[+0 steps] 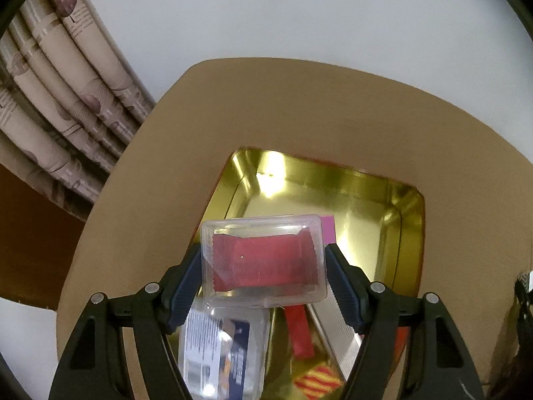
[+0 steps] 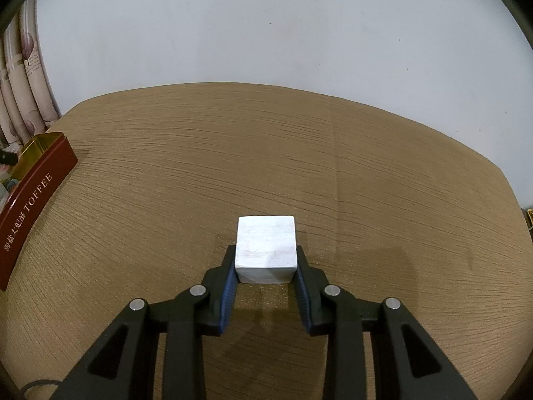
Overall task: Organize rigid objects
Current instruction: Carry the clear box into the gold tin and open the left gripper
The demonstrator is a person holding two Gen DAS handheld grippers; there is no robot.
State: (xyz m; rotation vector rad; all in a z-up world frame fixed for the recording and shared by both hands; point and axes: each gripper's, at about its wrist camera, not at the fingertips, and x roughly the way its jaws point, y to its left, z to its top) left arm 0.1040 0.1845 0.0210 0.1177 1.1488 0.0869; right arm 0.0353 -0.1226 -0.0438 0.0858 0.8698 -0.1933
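A clear plastic case (image 1: 263,260) with a red packet inside is held clamped between the fingers of the left gripper (image 1: 265,263), above the gold tin (image 1: 393,200) where other items already lie. It is best lowered level into the bare far half. A white block (image 2: 266,250) is gripped by the right gripper (image 2: 266,268) at the bench (image 2: 299,153), well apart from the tin.
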